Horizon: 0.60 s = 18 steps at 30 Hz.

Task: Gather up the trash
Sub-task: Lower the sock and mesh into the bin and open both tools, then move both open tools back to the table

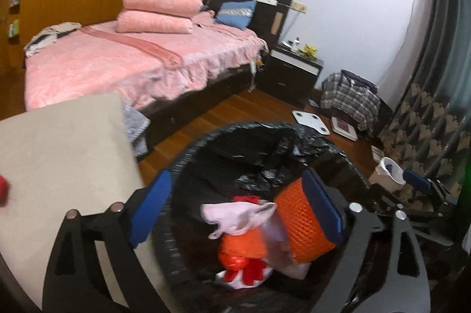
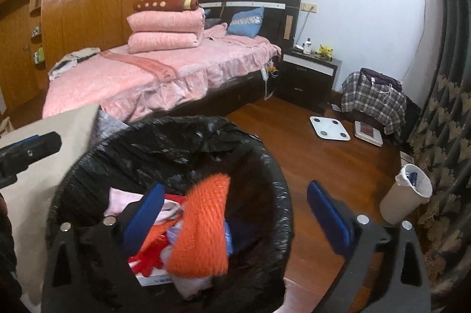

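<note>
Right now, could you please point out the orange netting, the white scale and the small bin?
Orange netting (image 2: 203, 227), right wrist view, middle of the roll.
White scale (image 2: 329, 128), right wrist view, centre of its top.
Small bin (image 2: 400, 204), right wrist view, its beige side wall.

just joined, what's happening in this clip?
Trash collection in a bedroom. Both grippers hang over the black-lined bin, which holds an orange net, pink cloth and red scraps. The left gripper and right gripper are open and hold nothing; the net lies loose in the bin.
</note>
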Tool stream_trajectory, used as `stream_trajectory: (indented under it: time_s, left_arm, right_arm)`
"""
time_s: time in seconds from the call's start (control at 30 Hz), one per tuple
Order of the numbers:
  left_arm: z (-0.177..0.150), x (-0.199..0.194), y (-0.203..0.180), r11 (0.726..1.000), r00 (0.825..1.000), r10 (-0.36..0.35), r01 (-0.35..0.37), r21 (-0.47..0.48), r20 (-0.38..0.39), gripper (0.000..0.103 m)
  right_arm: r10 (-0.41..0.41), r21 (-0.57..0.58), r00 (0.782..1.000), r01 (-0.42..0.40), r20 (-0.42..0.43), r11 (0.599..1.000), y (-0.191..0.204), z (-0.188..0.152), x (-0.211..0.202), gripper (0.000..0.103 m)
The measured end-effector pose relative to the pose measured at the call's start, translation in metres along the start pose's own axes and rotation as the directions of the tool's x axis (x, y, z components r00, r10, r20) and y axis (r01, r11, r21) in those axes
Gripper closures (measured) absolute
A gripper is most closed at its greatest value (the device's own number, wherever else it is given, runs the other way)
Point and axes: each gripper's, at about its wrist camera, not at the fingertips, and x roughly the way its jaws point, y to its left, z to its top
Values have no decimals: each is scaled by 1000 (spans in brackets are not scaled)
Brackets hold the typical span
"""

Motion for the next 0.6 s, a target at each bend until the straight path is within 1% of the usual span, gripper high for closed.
stream_trajectory:
  time_s: [0.07,0.13,0.17,0.23,0.27,0.33,0.47,0.5,0.6]
  left_arm:
    - [-1,-15,12,999,999,36,-36,-5,20,11]
    - [0,-26,22,998,998,61,-60,-13,30,11]
    - [0,-35,30,996,995,87,-86,-21,38,10]
    - [-1,-46,40,993,992,115,-114,-30,48,10]
    - [-3,-55,49,989,988,144,-142,-41,55,10]
    - [-5,-66,61,985,984,170,-166,-55,61,10]
    - [-11,-91,89,967,966,249,-244,-78,69,10]
    - [-13,-99,98,960,960,272,-266,-83,70,10]
    - [-18,-116,118,945,945,319,-311,-104,70,10]
  right_arm:
    - [10,-5,1000,-10,14,1000,5,2,-5,6]
    - [38,-11,999,-38,24,999,17,4,-12,6]
    - [50,-14,998,-50,26,999,22,5,-13,6]
    - [71,-20,997,-71,29,997,32,7,-16,6]
    - [89,-27,996,-88,31,996,41,9,-18,6]
    - [115,-38,993,-114,31,993,52,10,-20,6]
    - [179,-66,983,-177,32,982,84,12,-24,6]
    - [206,-81,978,-203,33,976,98,13,-26,6]
    - [250,-112,968,-245,30,963,128,11,-31,6]
